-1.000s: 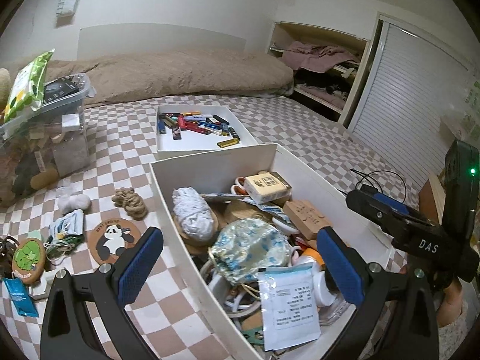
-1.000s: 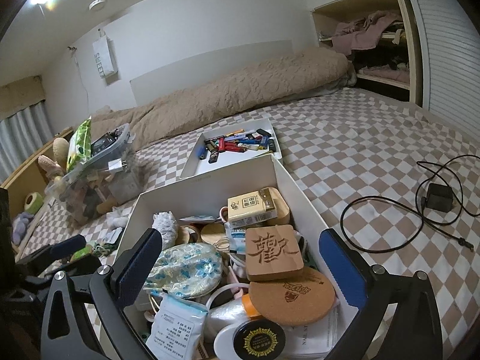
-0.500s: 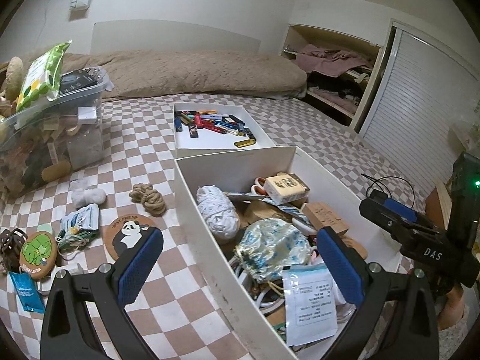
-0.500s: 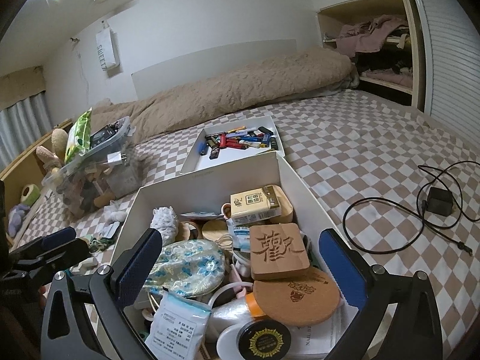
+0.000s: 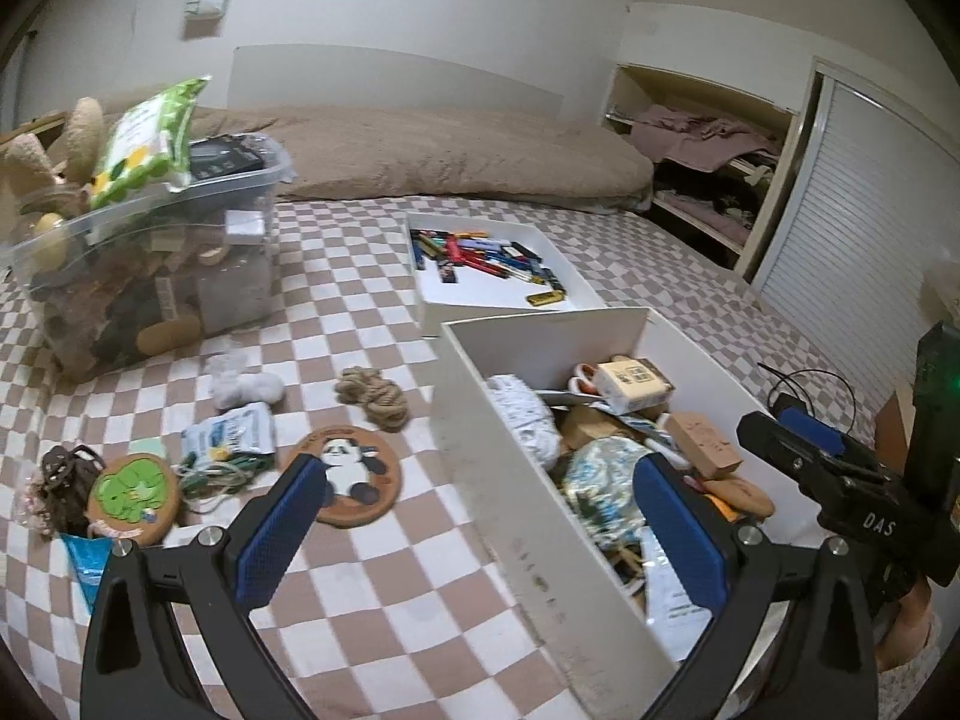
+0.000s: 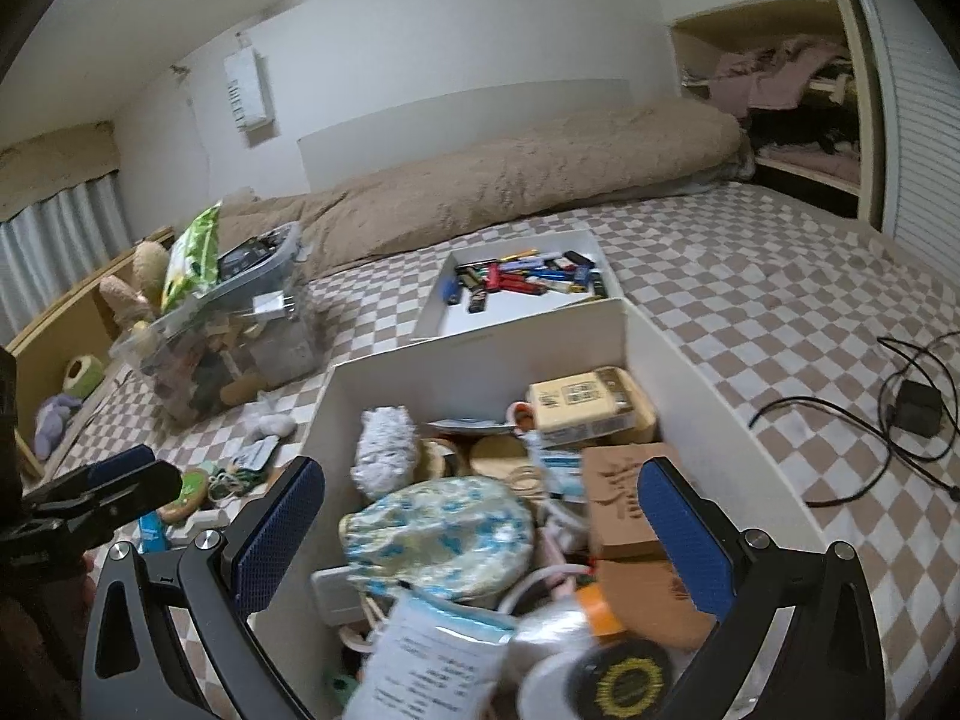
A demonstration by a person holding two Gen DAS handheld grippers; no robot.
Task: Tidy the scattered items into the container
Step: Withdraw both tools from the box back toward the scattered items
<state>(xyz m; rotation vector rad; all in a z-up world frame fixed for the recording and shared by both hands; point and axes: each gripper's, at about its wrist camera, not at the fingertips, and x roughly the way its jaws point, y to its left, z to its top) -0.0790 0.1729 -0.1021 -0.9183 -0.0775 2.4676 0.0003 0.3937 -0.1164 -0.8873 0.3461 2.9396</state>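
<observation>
Left wrist view: left gripper (image 5: 480, 516) open and empty over the white container (image 5: 540, 546) wall; panda coaster (image 5: 351, 474) on the checkered bed (image 5: 360, 618) left of it. Right gripper (image 6: 480, 522) open above the container's contents.

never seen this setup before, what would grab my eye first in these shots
The big white box crammed with odds and ends fills the foreground, with both open grippers, left gripper and right gripper, hanging empty over it. To its left, loose items still lie on the checkered mat, the panda coaster nearest the box. Behind the box sits a shallow white tray of colourful small sticks.
</observation>
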